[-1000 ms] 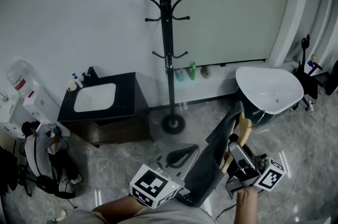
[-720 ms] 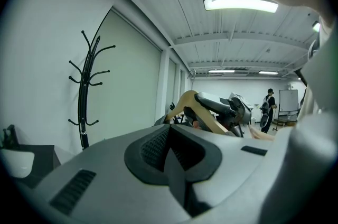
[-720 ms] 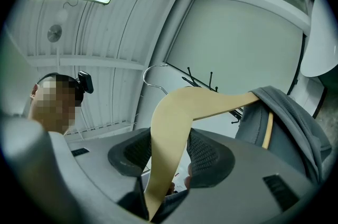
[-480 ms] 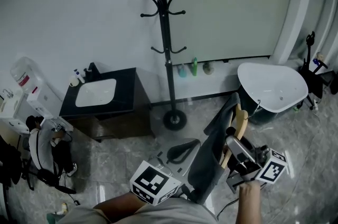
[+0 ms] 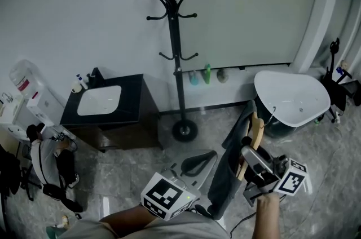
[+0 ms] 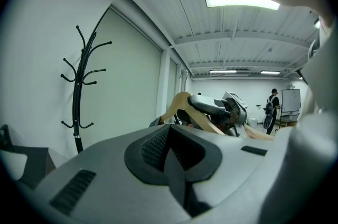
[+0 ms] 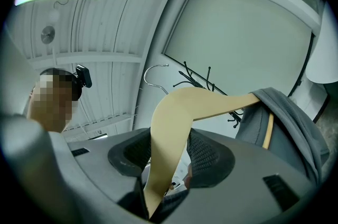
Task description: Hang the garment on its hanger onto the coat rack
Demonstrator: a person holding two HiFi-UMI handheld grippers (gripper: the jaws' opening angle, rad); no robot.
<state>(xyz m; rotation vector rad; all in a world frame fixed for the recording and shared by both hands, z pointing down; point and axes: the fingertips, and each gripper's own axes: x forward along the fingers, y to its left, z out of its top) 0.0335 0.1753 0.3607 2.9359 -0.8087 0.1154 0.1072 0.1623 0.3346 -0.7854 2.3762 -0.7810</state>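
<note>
Clutter (image 5: 42,162) at the far left edge of the head view is dark, partly cut off and too muddled to name. Above it a white container (image 5: 21,81) carries a red label whose print is too small to read. One black vanity (image 5: 135,111) holds one white sink (image 5: 100,100), with two small bottles (image 5: 79,85) at its back corner. One black coat rack (image 5: 175,63) stands on a round base by the wall, its top cut off by the upper edge. Three bottles (image 5: 207,74) line the foot of the wall just right of it; their labels cannot be made out.

Low in the head view sits the left gripper (image 5: 196,164); the left gripper view shows its jaws pressed together with nothing between them. Just to its right, one grey garment (image 5: 228,170) hangs on one pale wooden hanger (image 5: 256,131), held up well apart from the rack, with most of the hanger hidden inside the cloth. The right gripper (image 5: 251,160) pinches the hanger's near arm between its pads; in the right gripper view the wire hook stands free above the wood and the garment drapes over the far arm. Each gripper bears one marker cube, two in all.

One white tub (image 5: 293,97) sits at the right, and a black stand (image 5: 333,60) is cut off by the right edge.
</note>
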